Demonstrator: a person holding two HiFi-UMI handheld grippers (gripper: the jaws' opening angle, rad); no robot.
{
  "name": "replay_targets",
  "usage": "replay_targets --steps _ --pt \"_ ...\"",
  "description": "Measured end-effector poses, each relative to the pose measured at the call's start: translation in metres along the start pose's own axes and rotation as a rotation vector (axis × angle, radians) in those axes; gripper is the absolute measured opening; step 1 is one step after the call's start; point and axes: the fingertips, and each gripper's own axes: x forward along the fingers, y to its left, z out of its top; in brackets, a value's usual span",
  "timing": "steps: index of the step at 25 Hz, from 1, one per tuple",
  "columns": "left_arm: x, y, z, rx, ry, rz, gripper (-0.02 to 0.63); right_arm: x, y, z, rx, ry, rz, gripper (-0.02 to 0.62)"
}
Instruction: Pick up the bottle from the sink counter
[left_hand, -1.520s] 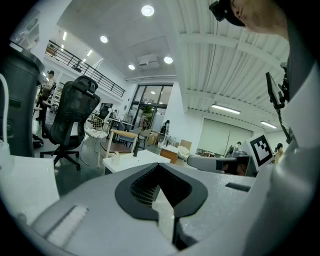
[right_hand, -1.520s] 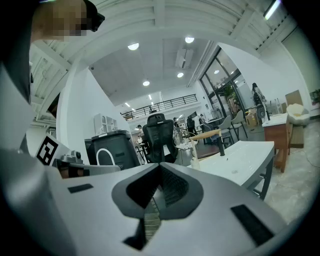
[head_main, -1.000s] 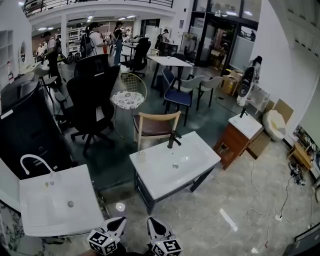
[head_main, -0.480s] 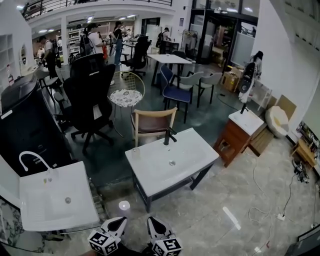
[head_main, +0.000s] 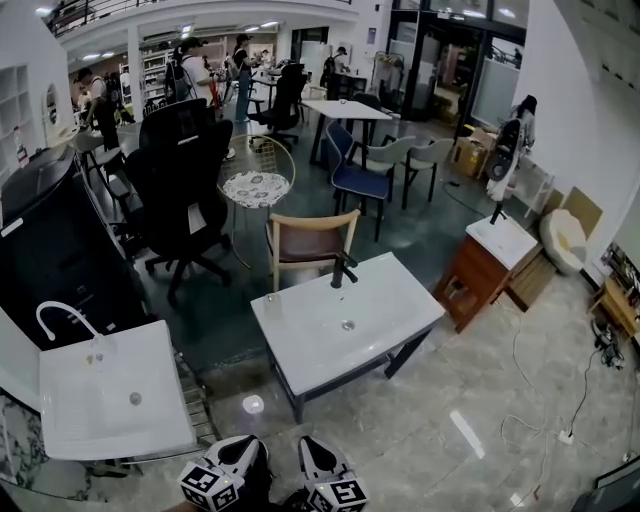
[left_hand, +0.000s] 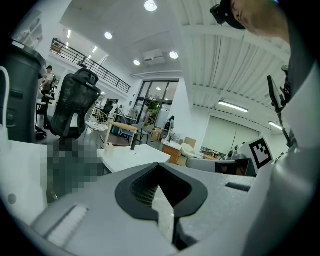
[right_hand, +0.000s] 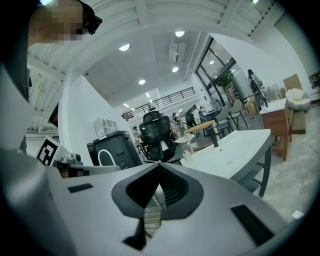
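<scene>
Head view: the small bottle (head_main: 272, 299) stands on the sink desk (head_main: 400, 292), at its back left corner. The left hand-held gripper (head_main: 240, 453) and right hand-held gripper (head_main: 310, 456) are closed tight, holding nothing, well short of the desk. Almost nothing has changed since before, so the reaching has not started.

A white sink bench (head_main: 395, 308) stands on dark legs on the glossy, marbled tile floor (head_main: 470, 400). Its top is sunk into a shallow basin with a drain (head_main: 346, 325) near the middle. A black faucet (head_main: 343, 271) rises upright from the back edge. A small pale bottle (head_main: 271, 301) stands upright on the back left corner, well apart from the faucet. Beside the bench's front left leg, a small round white thing (head_main: 252, 404) lies on the floor.
</scene>
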Motion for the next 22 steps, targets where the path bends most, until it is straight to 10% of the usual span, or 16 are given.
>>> replay_targets --steps 22 --pt "0.117 0.153 0.092 -0.044 -0.011 -0.116 0.0 0.182 -0.047 0.06 -0.011 0.009 -0.129 0.008"
